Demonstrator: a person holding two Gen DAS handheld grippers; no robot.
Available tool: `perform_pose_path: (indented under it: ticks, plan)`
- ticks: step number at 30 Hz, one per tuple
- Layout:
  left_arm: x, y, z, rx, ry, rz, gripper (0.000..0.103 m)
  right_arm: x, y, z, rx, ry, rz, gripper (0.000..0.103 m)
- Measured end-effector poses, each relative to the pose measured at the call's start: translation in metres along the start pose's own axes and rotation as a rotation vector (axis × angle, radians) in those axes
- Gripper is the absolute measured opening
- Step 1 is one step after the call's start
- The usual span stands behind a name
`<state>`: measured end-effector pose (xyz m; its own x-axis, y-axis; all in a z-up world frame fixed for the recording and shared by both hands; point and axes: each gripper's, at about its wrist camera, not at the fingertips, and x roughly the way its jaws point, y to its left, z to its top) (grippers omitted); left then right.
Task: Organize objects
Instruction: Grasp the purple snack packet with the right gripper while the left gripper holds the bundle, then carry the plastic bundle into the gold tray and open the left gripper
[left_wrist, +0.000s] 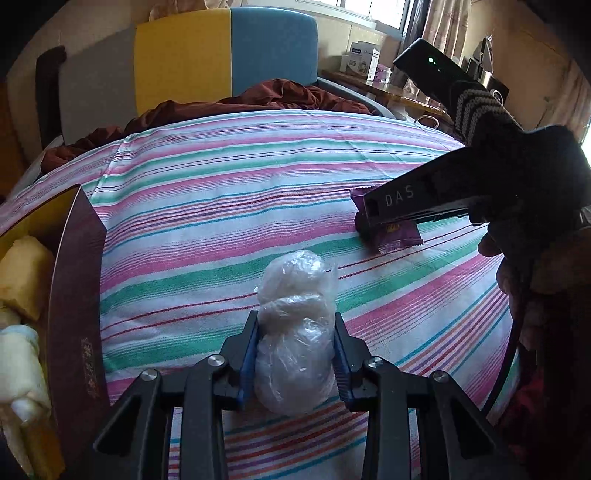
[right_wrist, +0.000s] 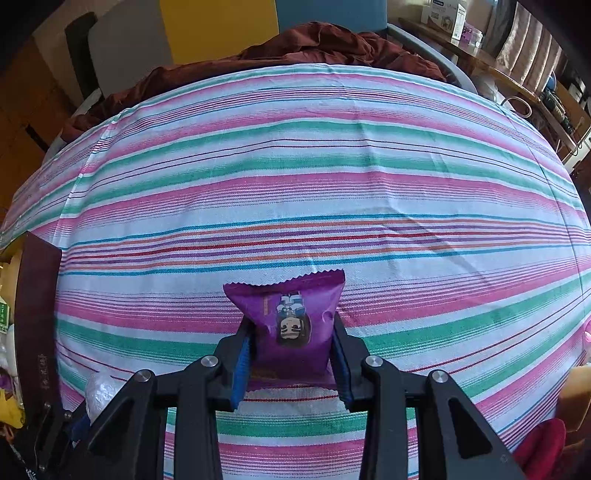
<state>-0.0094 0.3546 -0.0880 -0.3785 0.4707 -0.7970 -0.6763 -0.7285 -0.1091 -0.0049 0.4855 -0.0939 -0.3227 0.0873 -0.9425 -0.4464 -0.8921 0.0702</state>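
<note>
Left tongs (left_wrist: 295, 343): pinching a clear plastic-wrapped white bundle (left_wrist: 295, 332) between the blue pads, low over the striped bedsheet (left_wrist: 221, 206).
Right tongs (right_wrist: 291, 354): pinching a purple snack packet (right_wrist: 291, 317) across its middle, the packet down on or just above the sheet; I cannot tell which.
Box (left_wrist: 79, 295): a dark red carton with a yellow lining at the left edge, already holding pale wrapped items; likely where both things go.
Slip risk: the bundle's film looks slick and loose, so the pads may grip wrapping only and let the contents sag or slide out during a lift.
Crush risk: the packet is puffy; a hard squeeze could burst the seal or break what is inside.
Collision risk: both tongs work close together and the box lies to the left, so the right one must cross the left one's path.
Rim risk: the tall box wall could snag a low-carried item.
</note>
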Motion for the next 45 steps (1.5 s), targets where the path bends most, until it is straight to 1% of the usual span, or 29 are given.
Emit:
perform_pose_path:
  ticks: [2,4,12,14,19,20,28,34,37,41,43,45]
  plan:
    - [-0.003,-0.002,-0.002,0.003,0.001,0.01,0.035,0.003,0.002,0.005,-0.007,-0.001,-0.005,0.037]
    - [-0.01,-0.003,-0.003,0.005,-0.012,0.016,0.035,-0.001,-0.001,-0.002,-0.015,-0.003,-0.009,0.037]
    - [-0.056,-0.005,0.006,0.036,-0.112,0.033,0.036,0.0,-0.002,-0.003,-0.036,-0.012,-0.026,0.037]
    - [-0.067,-0.003,0.007,0.032,-0.129,0.033,0.036,0.003,0.009,-0.004,-0.042,-0.014,-0.031,0.037]
    - [-0.087,0.007,0.004,0.016,-0.155,0.037,0.036,0.005,0.007,-0.009,-0.058,-0.022,-0.042,0.037]
    - [-0.09,0.01,0.003,0.013,-0.157,0.039,0.036,-0.003,0.015,-0.015,-0.063,-0.024,-0.046,0.037]
    - [-0.112,0.038,-0.004,-0.037,-0.181,0.065,0.036,-0.001,0.021,-0.016,-0.085,-0.034,-0.063,0.037]
    - [-0.133,0.075,-0.013,-0.089,-0.194,0.088,0.036,-0.006,0.029,-0.021,-0.097,-0.041,-0.075,0.037]
    - [-0.147,0.103,-0.023,-0.136,-0.205,0.108,0.036,-0.004,0.032,-0.022,-0.105,-0.044,-0.083,0.037]
    - [-0.167,0.157,-0.048,-0.251,-0.197,0.127,0.036,-0.003,0.035,-0.023,-0.111,-0.048,-0.092,0.037]
    - [-0.178,0.18,-0.064,-0.298,-0.202,0.114,0.036,-0.005,0.036,-0.023,-0.116,-0.049,-0.097,0.037]
    - [-0.188,0.193,-0.078,-0.312,-0.204,0.091,0.036,-0.005,0.038,-0.024,-0.121,-0.05,-0.101,0.037]
